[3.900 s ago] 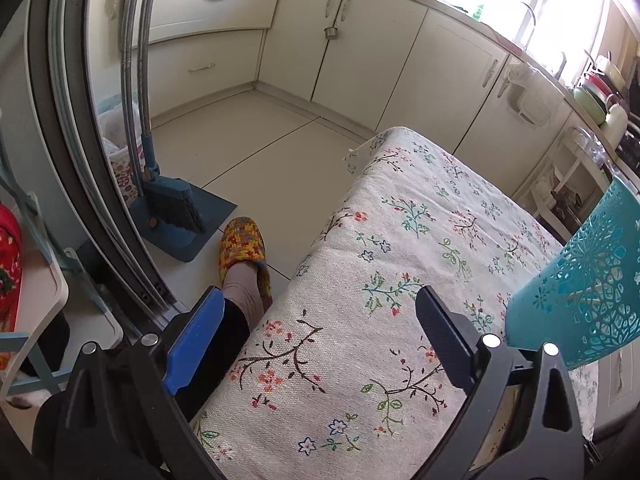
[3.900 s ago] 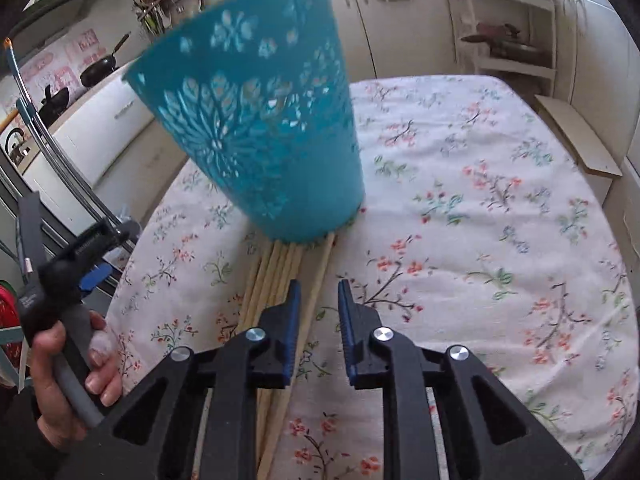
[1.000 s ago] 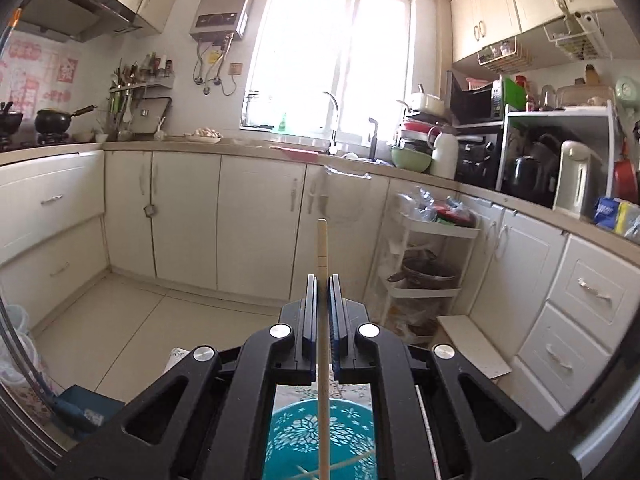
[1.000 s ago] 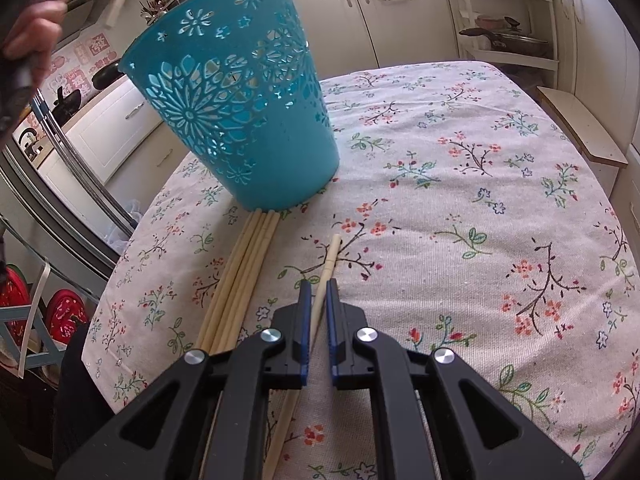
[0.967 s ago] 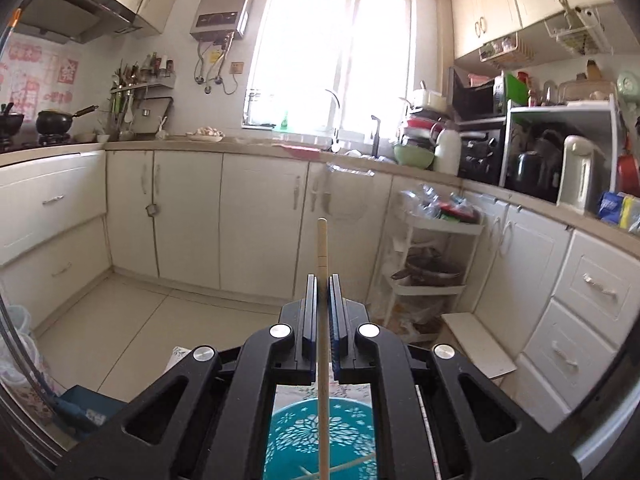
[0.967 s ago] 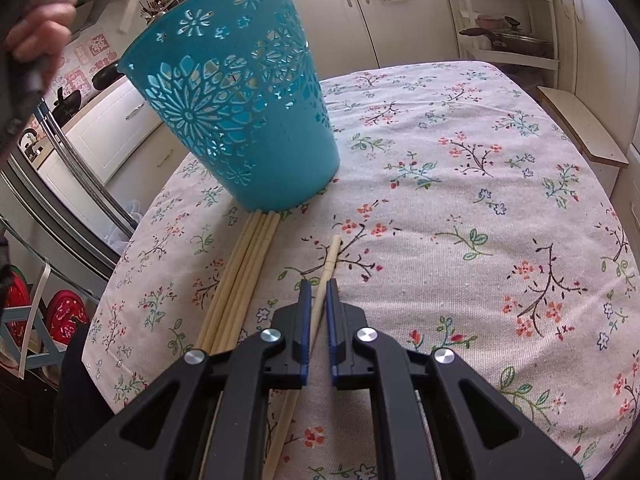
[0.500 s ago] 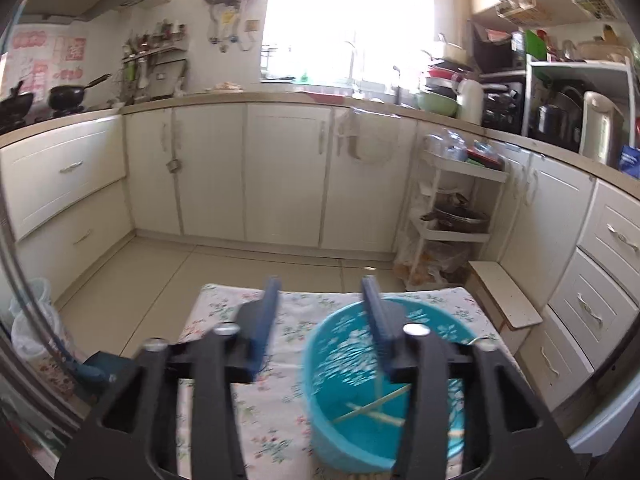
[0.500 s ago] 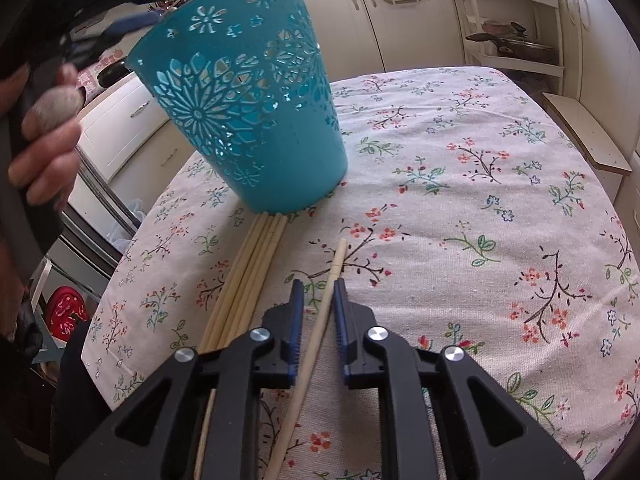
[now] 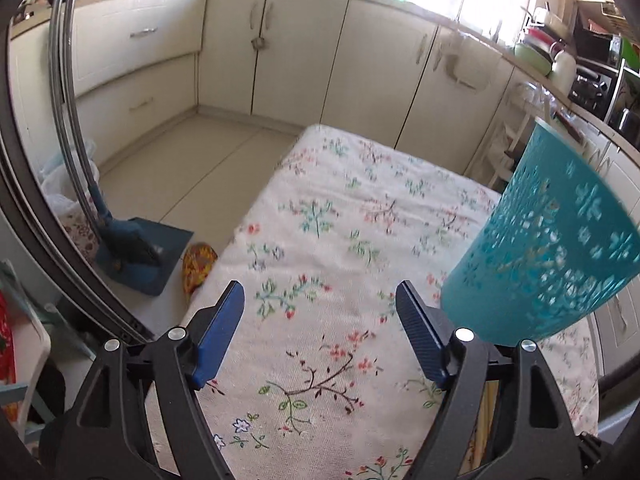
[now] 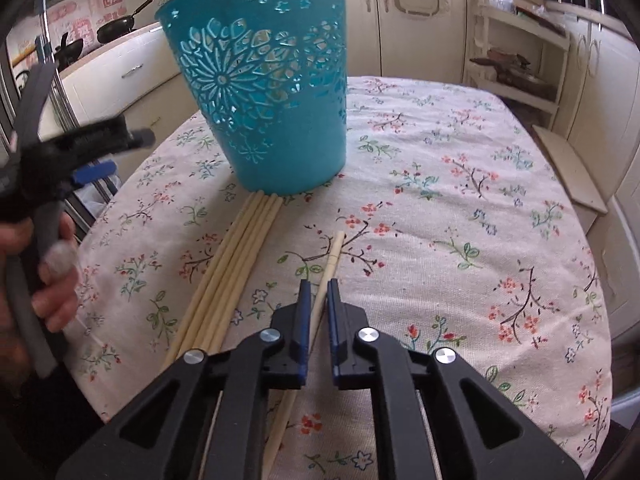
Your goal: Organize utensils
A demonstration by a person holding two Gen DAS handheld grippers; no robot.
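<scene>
The right tongs (image 10: 318, 292) are nearest in the right wrist view, their blue pads pinching a single chopstick (image 10: 329, 266) that lies on the floral cloth (image 10: 460, 208) of the tabletop. The stick runs between the jaws, its far tip pointing toward the bin (image 10: 264, 92). Just left of it, apart from it, lies a bundle of chopsticks (image 10: 236, 260) — side by side, their far ends touching the bin's base. The teal bin stands upright on the cloth, its wall pierced with a flower pattern.

At the left edge of that view a hand (image 10: 44, 268) grips the handle of the left tongs (image 10: 96, 152), blurred, beside the tabletop's edge.

From the left wrist view, the left tongs (image 9: 320, 300) are spread wide and opening, with nothing between the jaws — only bare cloth (image 9: 320, 240) below. The bin (image 9: 540, 248) sits just right of the right jaw. Beyond the tabletop are a slipper (image 9: 198, 264), a dustpan (image 9: 140, 256) and pale cabinets (image 9: 300, 48).
</scene>
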